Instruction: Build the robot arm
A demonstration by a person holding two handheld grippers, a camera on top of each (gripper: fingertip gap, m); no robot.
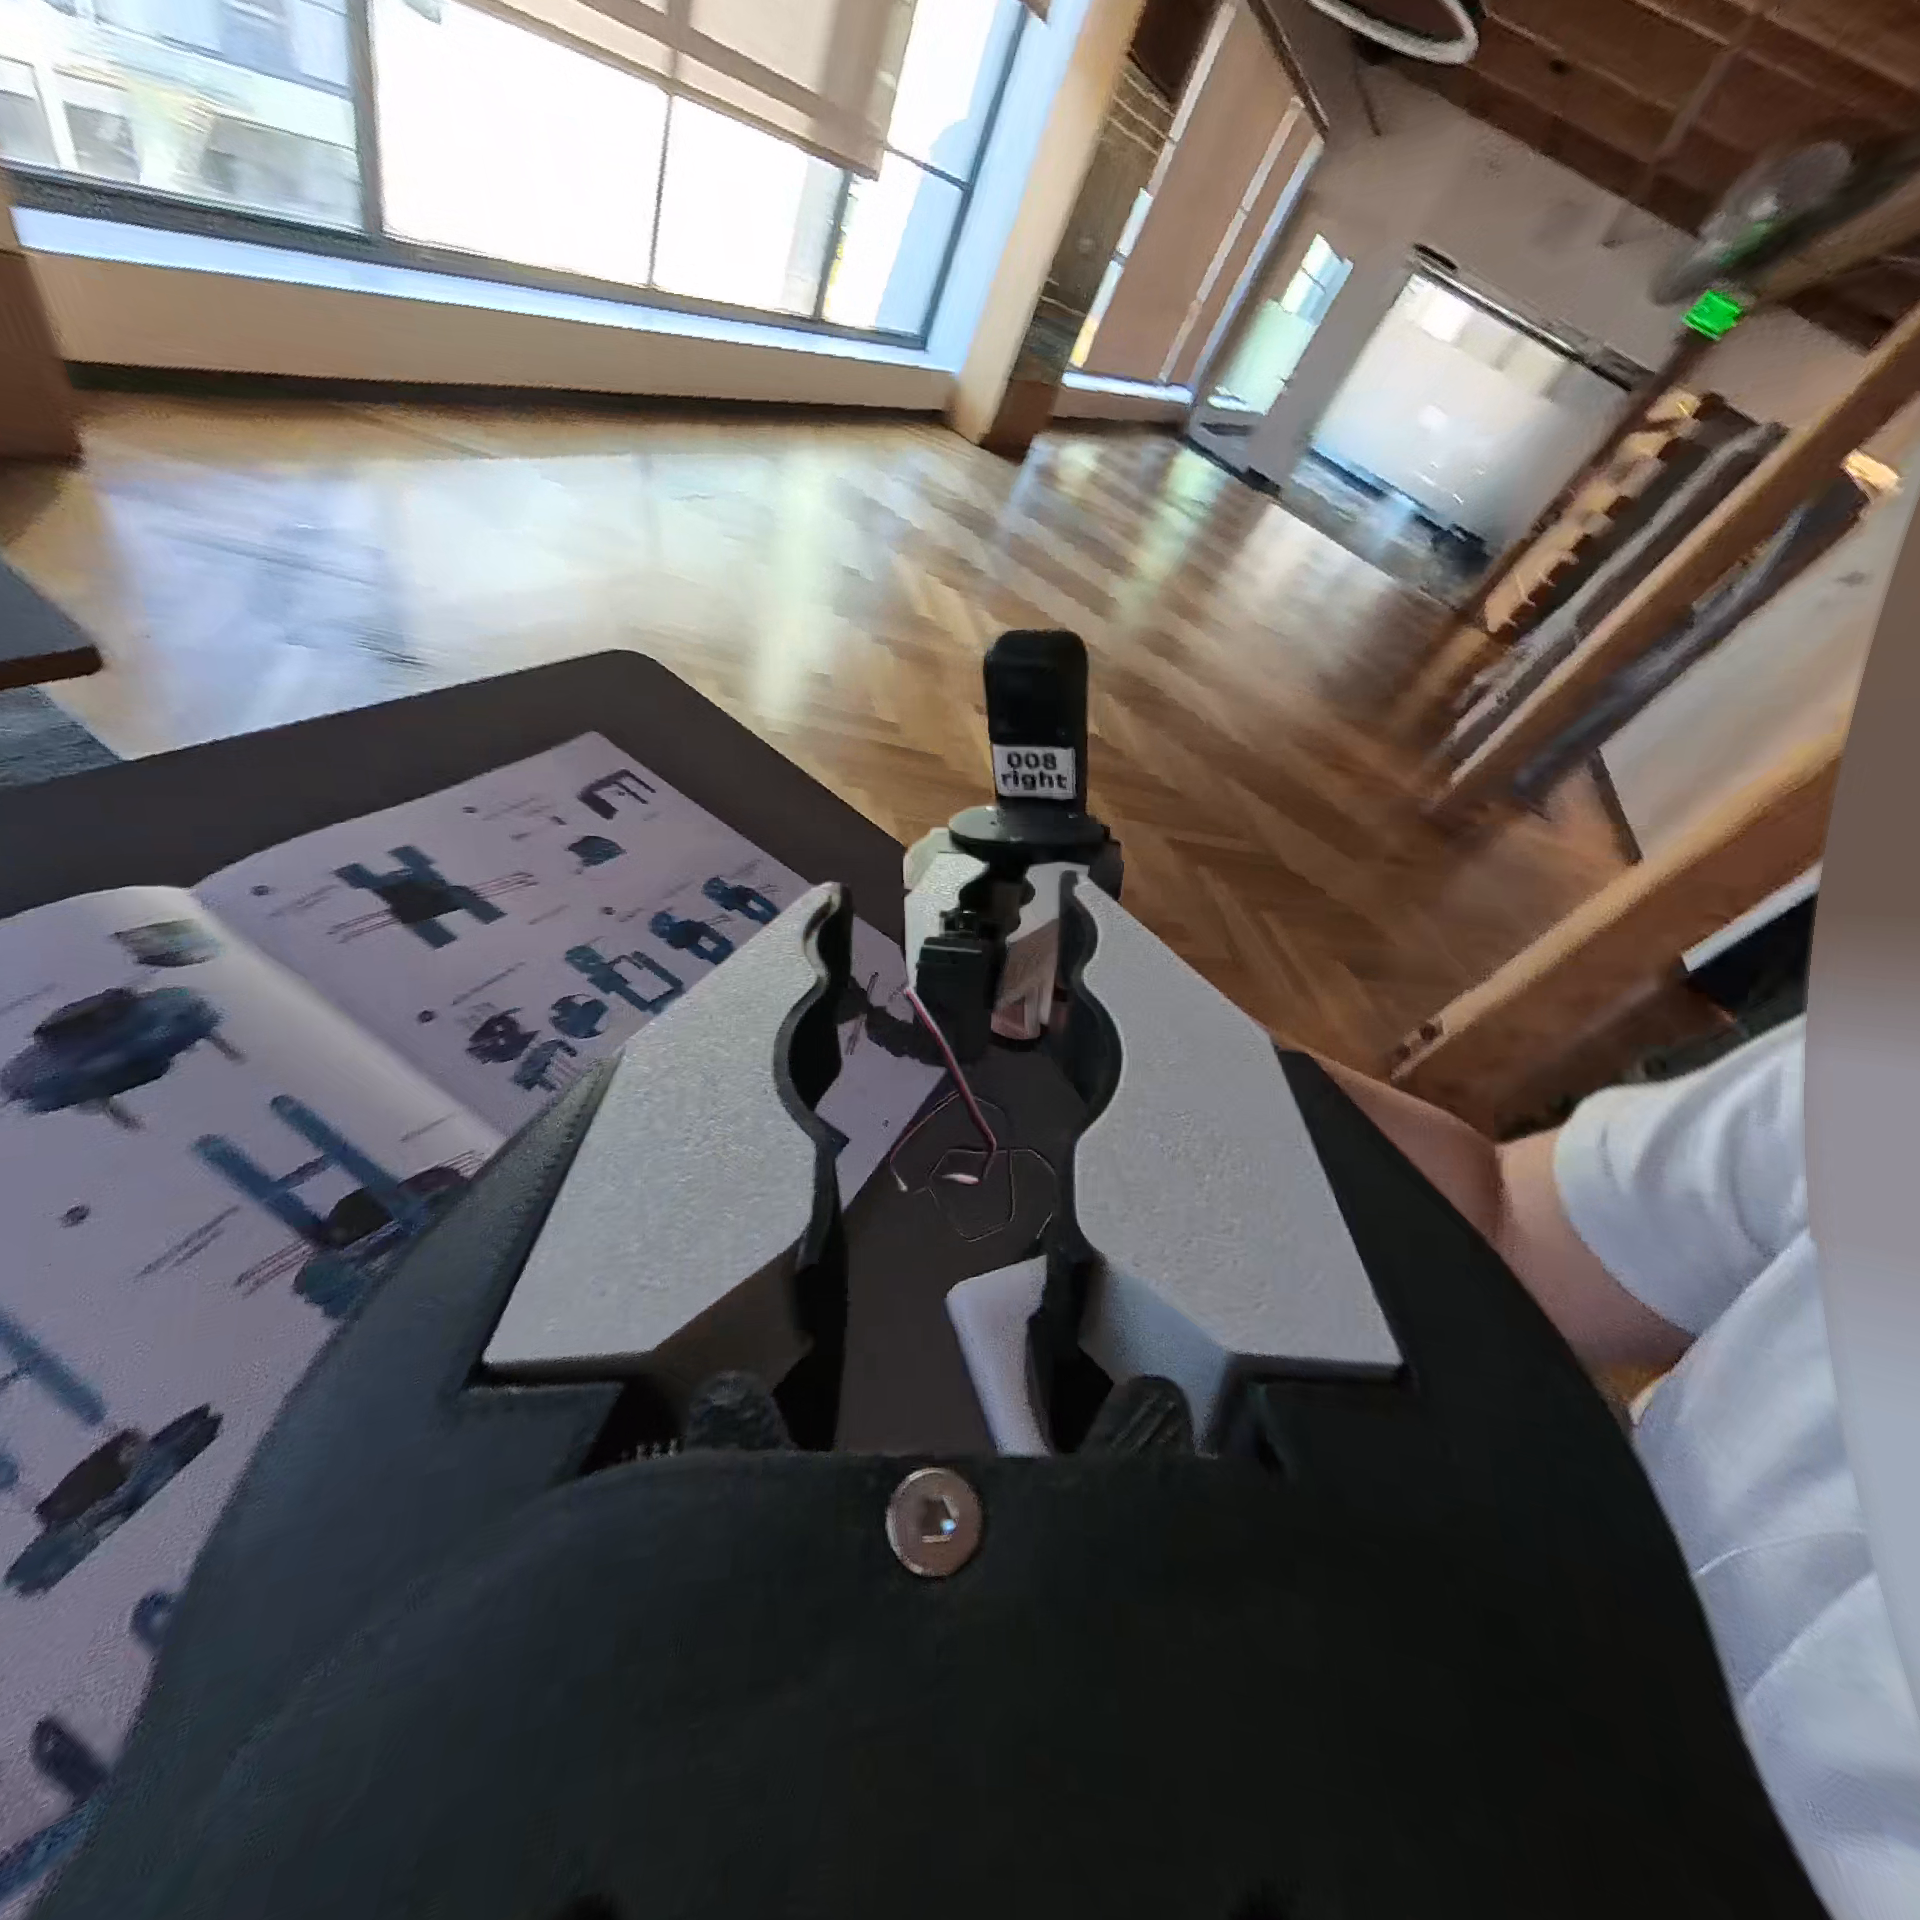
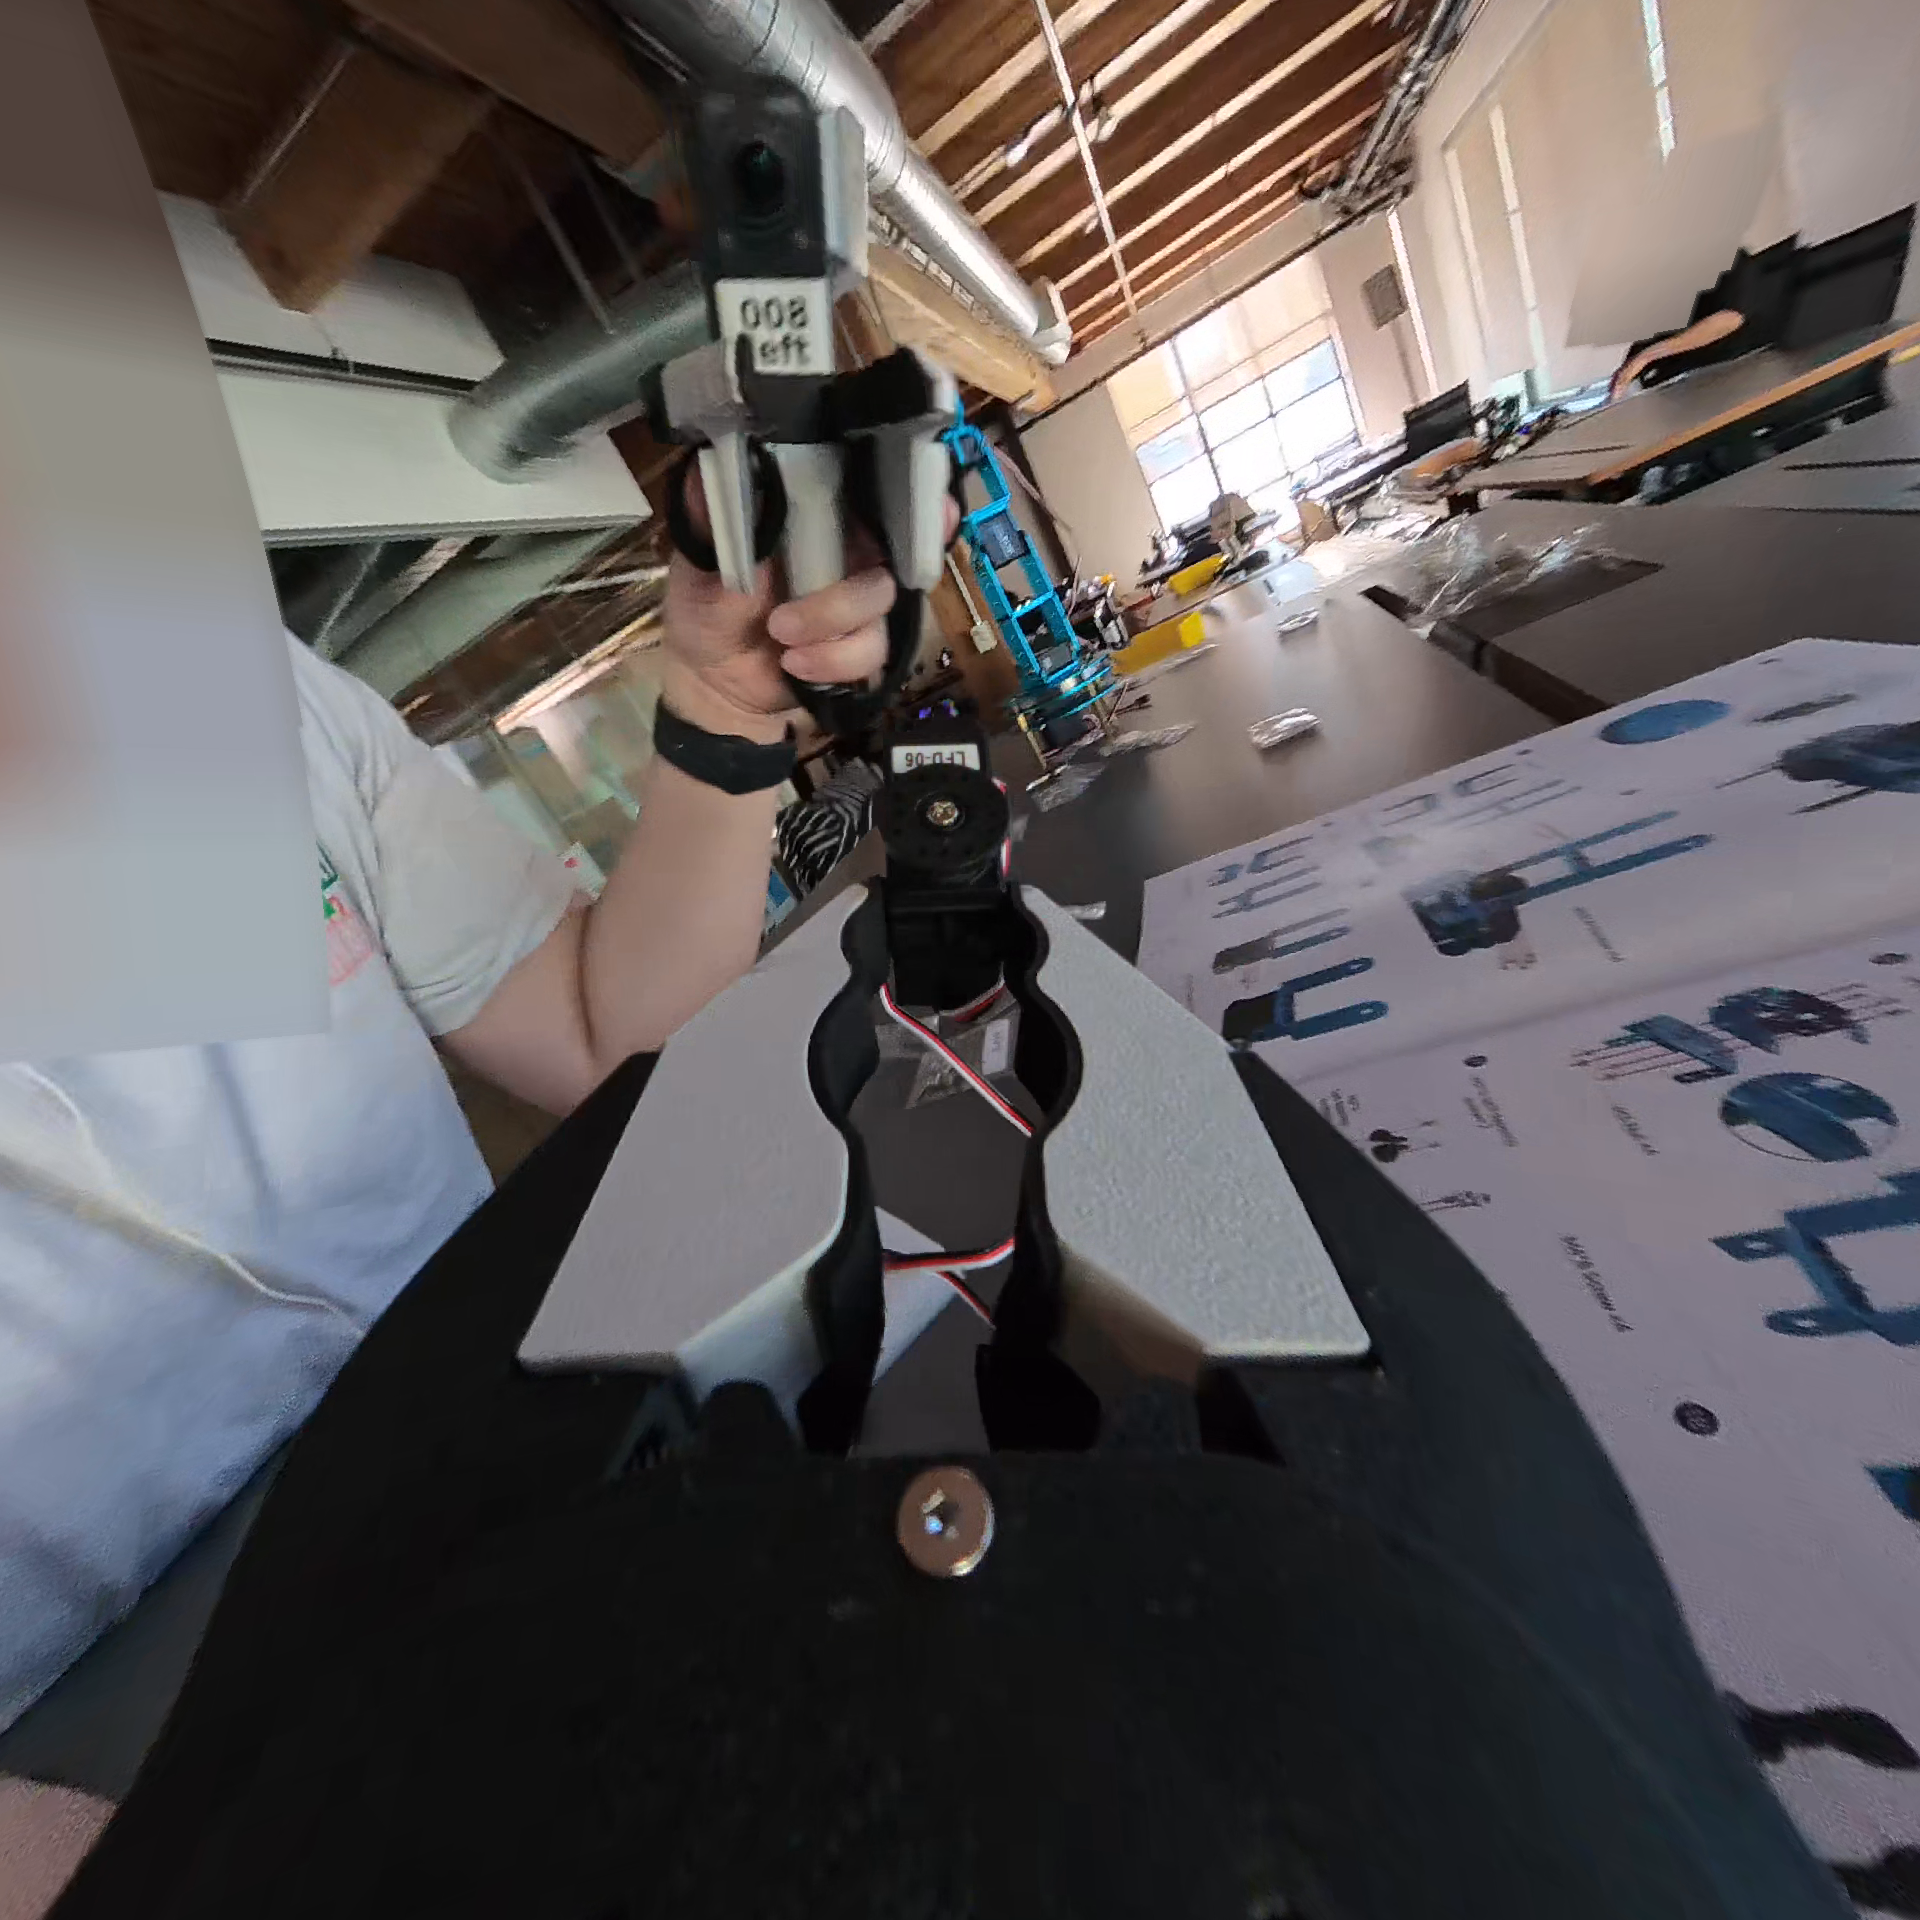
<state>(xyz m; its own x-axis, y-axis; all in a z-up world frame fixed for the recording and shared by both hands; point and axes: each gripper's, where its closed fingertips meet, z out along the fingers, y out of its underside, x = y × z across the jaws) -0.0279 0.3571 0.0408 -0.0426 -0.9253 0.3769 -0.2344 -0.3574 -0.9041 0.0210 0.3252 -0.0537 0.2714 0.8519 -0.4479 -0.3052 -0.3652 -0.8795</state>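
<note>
My right gripper is shut on a small black servo with a round horn, held at the fingertips. Its red, white and black wires run back between the fingers. My left gripper is open and empty, raised above a dark table. Through its gap I see the servo and the right gripper's camera beyond. In the right wrist view a hand holds the left gripper up, above and behind the servo and apart from it.
An open instruction booklet with blue part drawings lies on the table, also in the right wrist view. A person in a white T-shirt sits close. A blue robot arm, yellow bins and small foil bags stand farther along the table. The grippers' ends are close to 12 cm from one another.
</note>
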